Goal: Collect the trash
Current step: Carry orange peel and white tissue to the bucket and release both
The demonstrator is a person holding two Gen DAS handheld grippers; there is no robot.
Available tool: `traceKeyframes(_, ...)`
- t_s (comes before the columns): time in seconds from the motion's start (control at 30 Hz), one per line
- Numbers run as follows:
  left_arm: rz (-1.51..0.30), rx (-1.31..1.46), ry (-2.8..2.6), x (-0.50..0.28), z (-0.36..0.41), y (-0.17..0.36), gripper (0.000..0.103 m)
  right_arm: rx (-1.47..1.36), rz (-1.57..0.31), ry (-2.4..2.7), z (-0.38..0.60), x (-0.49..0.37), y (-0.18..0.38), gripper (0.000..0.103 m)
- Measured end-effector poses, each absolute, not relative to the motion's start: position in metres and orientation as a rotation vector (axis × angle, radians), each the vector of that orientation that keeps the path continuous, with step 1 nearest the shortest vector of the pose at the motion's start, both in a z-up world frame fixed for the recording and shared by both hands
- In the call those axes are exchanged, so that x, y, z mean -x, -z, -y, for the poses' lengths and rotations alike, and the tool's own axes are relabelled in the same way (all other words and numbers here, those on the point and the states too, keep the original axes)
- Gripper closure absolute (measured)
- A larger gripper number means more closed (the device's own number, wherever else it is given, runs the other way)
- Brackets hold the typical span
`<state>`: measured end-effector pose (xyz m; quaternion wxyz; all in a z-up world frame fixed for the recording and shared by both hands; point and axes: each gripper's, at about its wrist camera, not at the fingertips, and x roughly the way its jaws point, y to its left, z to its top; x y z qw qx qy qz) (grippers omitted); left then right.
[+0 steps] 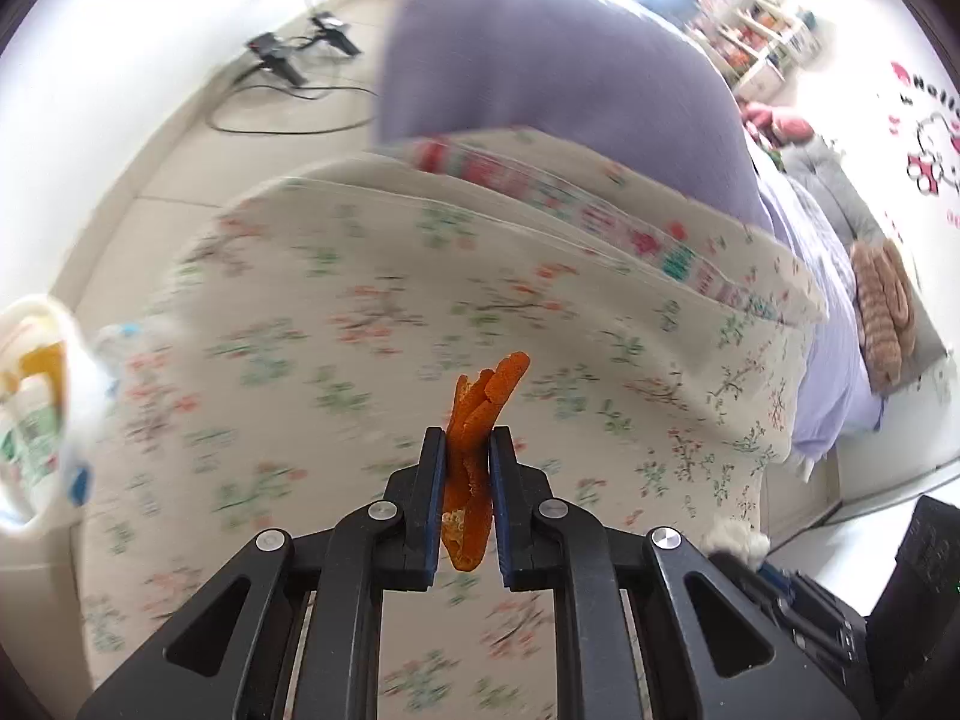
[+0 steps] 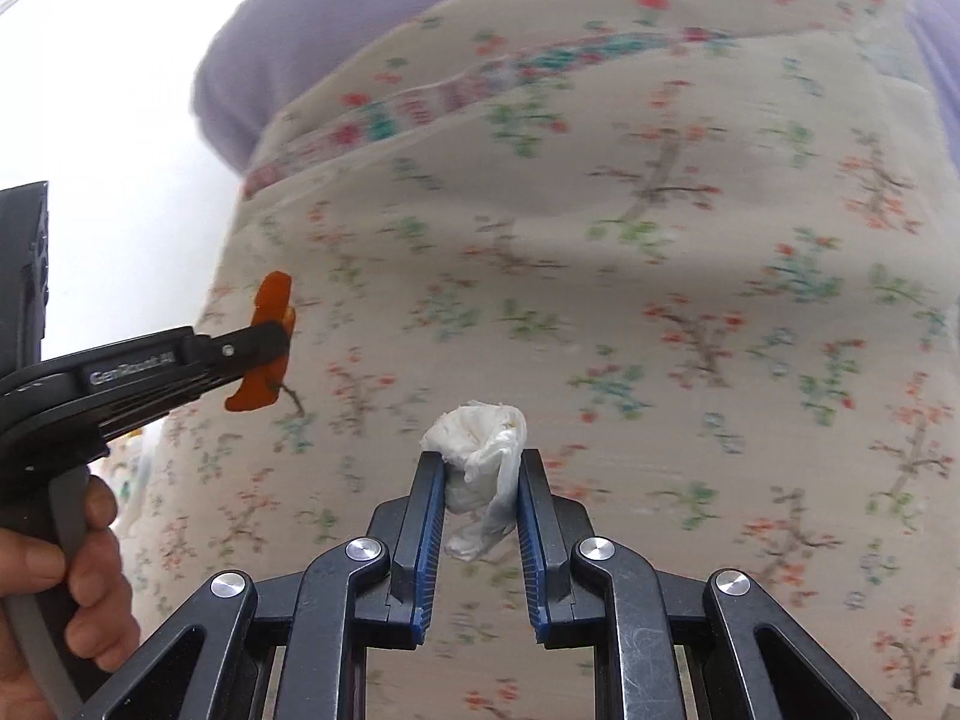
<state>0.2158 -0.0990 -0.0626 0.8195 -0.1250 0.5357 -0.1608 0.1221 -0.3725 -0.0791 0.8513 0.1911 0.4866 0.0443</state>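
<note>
The left gripper (image 1: 467, 444) pinches a curled orange peel (image 1: 480, 420), light and leathery, best held mid-strip; the right gripper (image 2: 481, 468) squeezes a crumpled tissue (image 2: 480, 456), soft and weightless; both hang above a floral quilt (image 2: 660, 240), purple bedding (image 1: 570, 72) beyond

blur: floral quilt (image 1: 372, 312) print | cut off: trash bag (image 1: 36, 396) at left edge

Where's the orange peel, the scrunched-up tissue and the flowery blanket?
orange peel (image 1: 489, 387): left wrist view, upper tip above the fingers.
crumpled tissue (image 2: 480, 438): right wrist view, its bunched top.
floral blanket (image 2: 690, 252): right wrist view, bare middle.
</note>
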Motion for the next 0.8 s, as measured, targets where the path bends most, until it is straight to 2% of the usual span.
traceKeyframes(0.3, -1.081, 0.309, 0.257, -0.203, 0.014, 0.04, 0.088, -0.296, -0.98, -0.184, 0.316, -0.133, 0.074, 0.083)
traceKeyframes(0.53, -1.071, 0.443, 0.134, -0.196, -0.1, 0.039, 0.088, -0.235, -1.003, -0.2, 0.285, -0.142, 0.082, 0.083)
traceKeyframes(0.8, -1.117, 0.584, 0.005, -0.191, -0.197, 0.067, 0.088, -0.179, -1.019, -0.206, 0.262, -0.146, 0.089, 0.083)
